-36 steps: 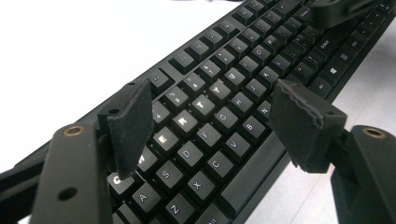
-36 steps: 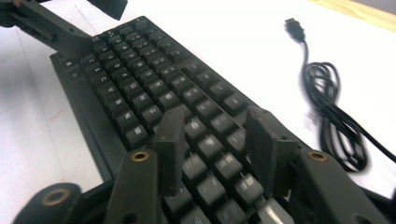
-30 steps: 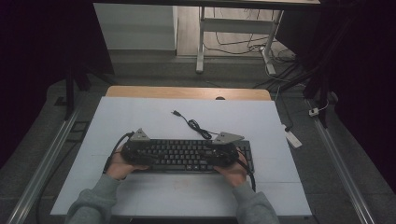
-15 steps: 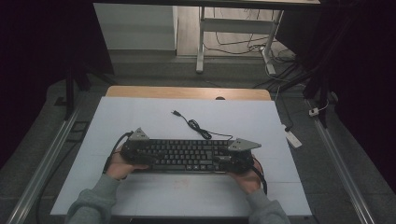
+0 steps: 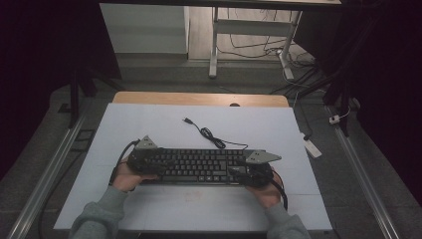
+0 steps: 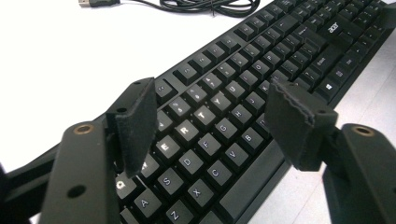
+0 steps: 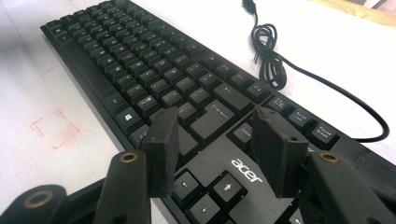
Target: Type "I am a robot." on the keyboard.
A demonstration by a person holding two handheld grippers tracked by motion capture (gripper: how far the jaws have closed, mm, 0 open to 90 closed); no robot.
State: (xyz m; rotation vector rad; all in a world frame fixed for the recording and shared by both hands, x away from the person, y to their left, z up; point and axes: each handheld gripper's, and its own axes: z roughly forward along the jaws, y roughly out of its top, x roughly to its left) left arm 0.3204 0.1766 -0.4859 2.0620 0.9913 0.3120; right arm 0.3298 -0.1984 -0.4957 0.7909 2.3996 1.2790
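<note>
item: black full-size plastic keyboard [image 5: 199,166] with white legends and an "acer" mark above its arrow keys. it lies flat on the white-topped table [image 5: 149,124], lengthwise across the near half, just in front of me.

item: thin black keyboard cable [image 5: 211,135]. it leaves the back edge of the keyboard near its right end, runs into a loose bundle on the table behind the keyboard, and ends in a usb plug [image 5: 187,120] farther back, lying free on the white surface.

item: my left tool [image 6: 210,121], at the left end of the keyboard. jaws spread wide apart, nothing between them; they stand above the letter rows, the q-w-e-r-t-y keys showing in the gap. whether the pads touch the keys i cannot tell.

item: my right tool [image 7: 215,149], at the right end of the keyboard. jaws parted, nothing gripped; they stand over the block between the enter key and the arrow keys, the logo just below the gap.

item: faint red square outline [image 7: 53,128] marked on the table, beside the front edge of the keyboard.

item: my hands [image 5: 127,178], in grey sleeves [image 5: 99,219], one behind each tool.

item: strip of bare wood [image 5: 199,98] along the table's far edge.
</note>
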